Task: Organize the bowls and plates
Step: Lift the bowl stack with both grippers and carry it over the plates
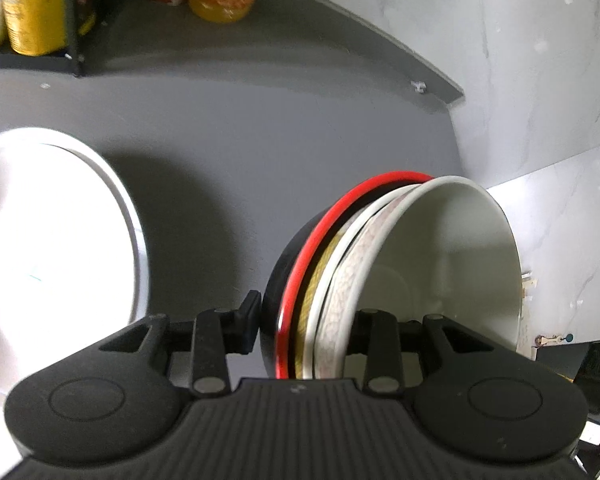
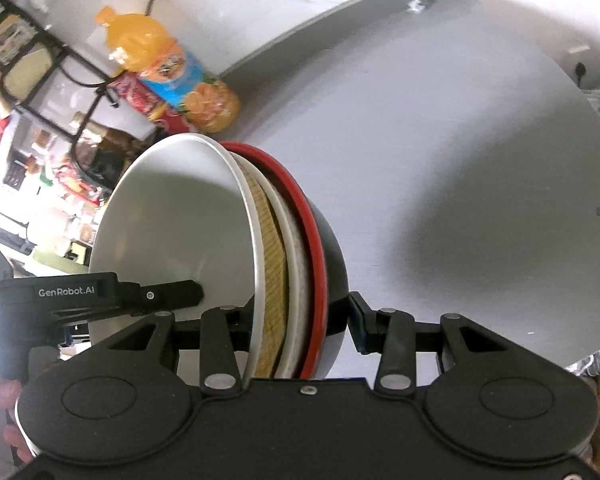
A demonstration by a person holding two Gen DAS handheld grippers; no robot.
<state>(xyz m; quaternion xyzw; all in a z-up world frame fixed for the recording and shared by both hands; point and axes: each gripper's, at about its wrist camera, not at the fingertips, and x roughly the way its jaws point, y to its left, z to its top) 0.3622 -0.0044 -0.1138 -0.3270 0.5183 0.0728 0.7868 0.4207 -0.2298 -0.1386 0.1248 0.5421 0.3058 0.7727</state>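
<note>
Clearly both grippers share one load: a nested stack of bowls [image 1: 340, 280], held on edge above the grey counter [image 1: 240, 140]. The left gripper [image 1: 304, 320] has its jaws clamped across the stack's rim, one finger on the black outer bowl, the other inside the white inner bowl. The right gripper [image 2: 296, 320] is clamped the same way, gripping the stack's rim from the opposite side. In the right wrist view the left gripper's finger shows at about nine o'clock, reaching into the white bowl.

To carry this well, I would judge that both grips should squeeze evenly, since the bowls are only nested and could slide apart if one side loosens. Tilting the stack back toward level before setting it down looks wise. A white plate [image 1: 52, 248] lies on the counter at about nine o'clock in the left wrist view, well apart from the stack; a juice bottle [image 2: 180, 76] stands at eleven o'clock in the right wrist view, by the wall.
</note>
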